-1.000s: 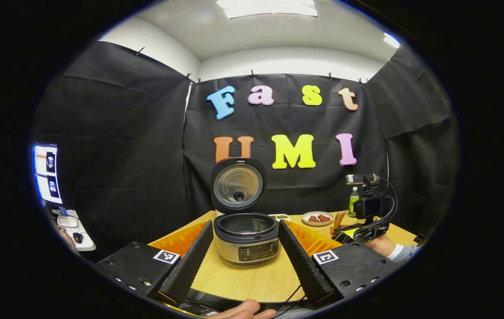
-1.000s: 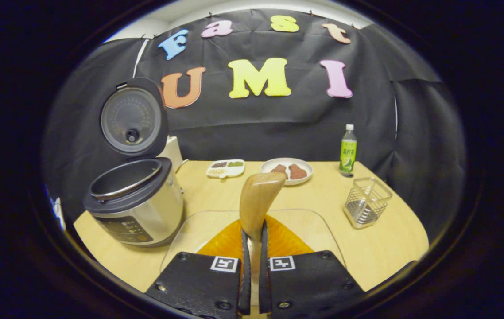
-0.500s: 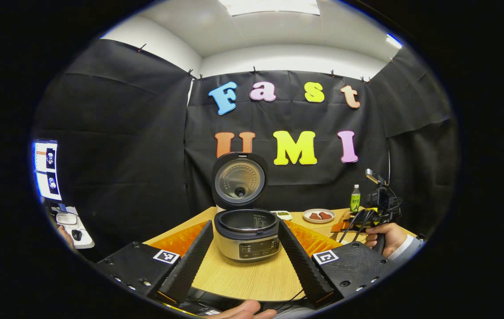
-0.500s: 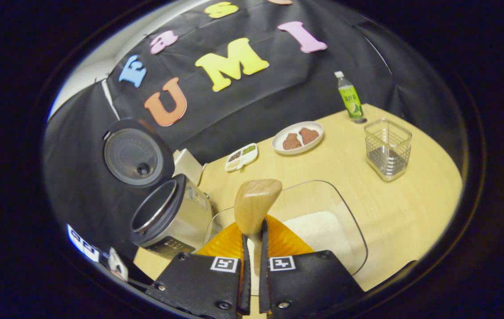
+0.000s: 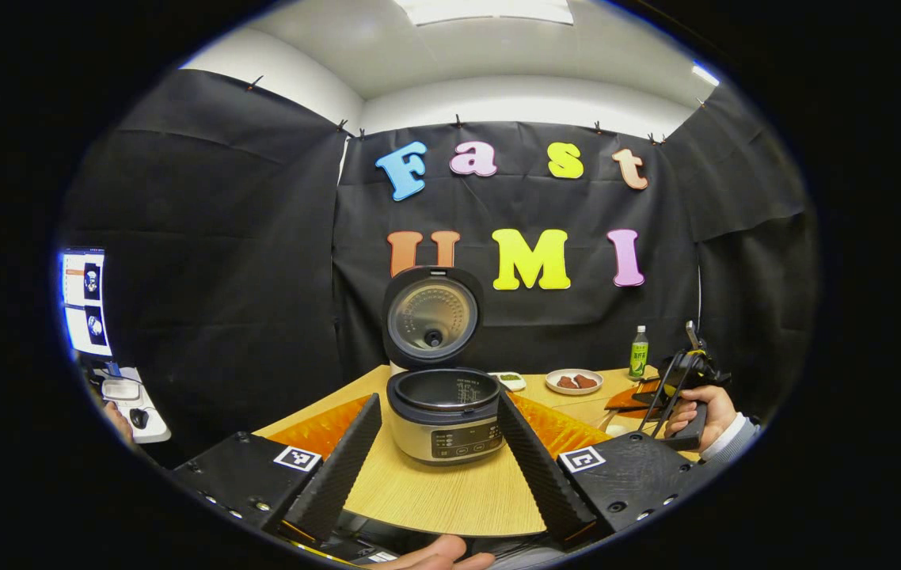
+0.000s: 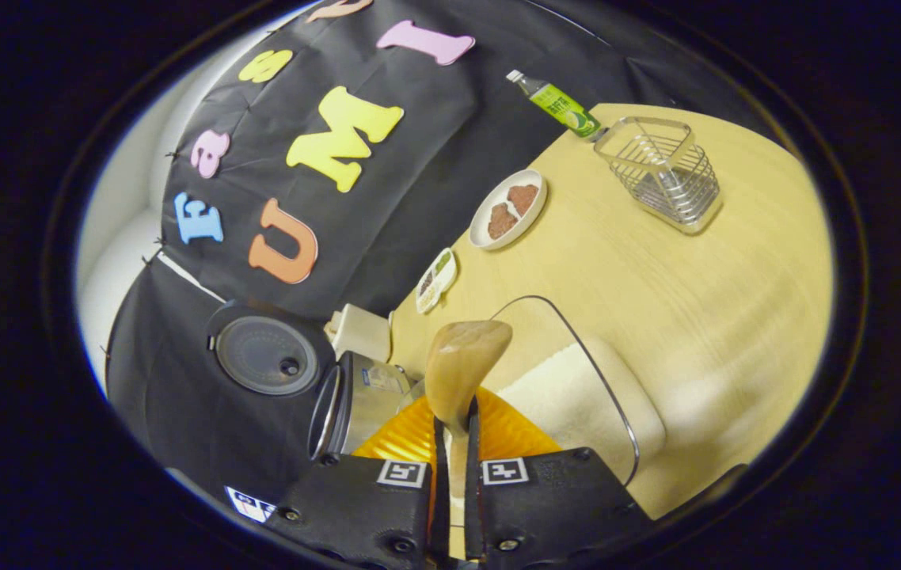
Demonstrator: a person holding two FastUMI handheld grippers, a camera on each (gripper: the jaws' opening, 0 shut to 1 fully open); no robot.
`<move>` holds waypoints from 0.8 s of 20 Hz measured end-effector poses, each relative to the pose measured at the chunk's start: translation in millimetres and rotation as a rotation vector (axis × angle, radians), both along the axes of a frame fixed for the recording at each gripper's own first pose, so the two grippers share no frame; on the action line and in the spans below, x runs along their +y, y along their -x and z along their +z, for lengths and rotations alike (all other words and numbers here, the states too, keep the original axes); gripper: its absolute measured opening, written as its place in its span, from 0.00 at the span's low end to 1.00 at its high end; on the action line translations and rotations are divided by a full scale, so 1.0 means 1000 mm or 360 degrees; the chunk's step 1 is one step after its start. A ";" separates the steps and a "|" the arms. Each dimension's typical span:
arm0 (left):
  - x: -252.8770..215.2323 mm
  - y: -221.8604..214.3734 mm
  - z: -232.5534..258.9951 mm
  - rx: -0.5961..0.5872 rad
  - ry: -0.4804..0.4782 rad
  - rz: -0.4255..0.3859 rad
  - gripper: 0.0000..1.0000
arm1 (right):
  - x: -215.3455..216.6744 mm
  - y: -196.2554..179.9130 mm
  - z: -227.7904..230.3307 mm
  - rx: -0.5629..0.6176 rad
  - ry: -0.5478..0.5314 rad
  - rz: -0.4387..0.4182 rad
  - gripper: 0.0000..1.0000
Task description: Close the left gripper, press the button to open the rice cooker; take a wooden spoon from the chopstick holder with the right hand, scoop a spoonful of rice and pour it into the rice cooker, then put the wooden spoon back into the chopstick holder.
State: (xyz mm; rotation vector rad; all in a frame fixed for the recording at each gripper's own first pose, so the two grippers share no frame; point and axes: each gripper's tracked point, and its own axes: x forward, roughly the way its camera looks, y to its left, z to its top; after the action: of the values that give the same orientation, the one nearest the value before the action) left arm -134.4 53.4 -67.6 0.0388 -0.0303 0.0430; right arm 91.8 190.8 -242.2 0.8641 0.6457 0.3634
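Note:
The silver rice cooker (image 5: 444, 416) stands on the wooden table with its lid (image 5: 432, 315) up and its pot bare. My left gripper (image 5: 441, 463) hovers before it, open, the cooker showing between its fingers. My right gripper (image 6: 450, 419) is shut on the handle of the wooden spoon (image 6: 462, 364), whose bowl points forward over the clear tray (image 6: 617, 412) of white rice (image 6: 557, 392). In the right gripper view, which is rolled far over, the rice cooker (image 6: 351, 400) lies left of the spoon. The wire chopstick holder (image 6: 660, 174) stands far off and has nothing in it.
A plate (image 6: 507, 210) with brown pieces, a small divided dish (image 6: 435, 279) and a green bottle (image 6: 560, 103) stand along the back of the table. A hand (image 5: 705, 408) grips the right gripper's handle at the right. A monitor (image 5: 85, 302) glows far left.
My right gripper has rolled steeply to one side with the spoon and come down over the rice tray. The left gripper has barely moved and stays open.

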 end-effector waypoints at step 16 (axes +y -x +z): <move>0.007 -0.007 -0.018 0.0071 0.0039 0.0018 0.94 | -0.045 0.007 0.058 -0.0068 -0.0824 -0.0239 0.12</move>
State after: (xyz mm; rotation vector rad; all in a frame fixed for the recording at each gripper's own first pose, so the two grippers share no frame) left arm -127.5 60.4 -85.6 0.0153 0.0149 0.0538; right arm 84.9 145.9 -184.0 1.3865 0.4464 0.4189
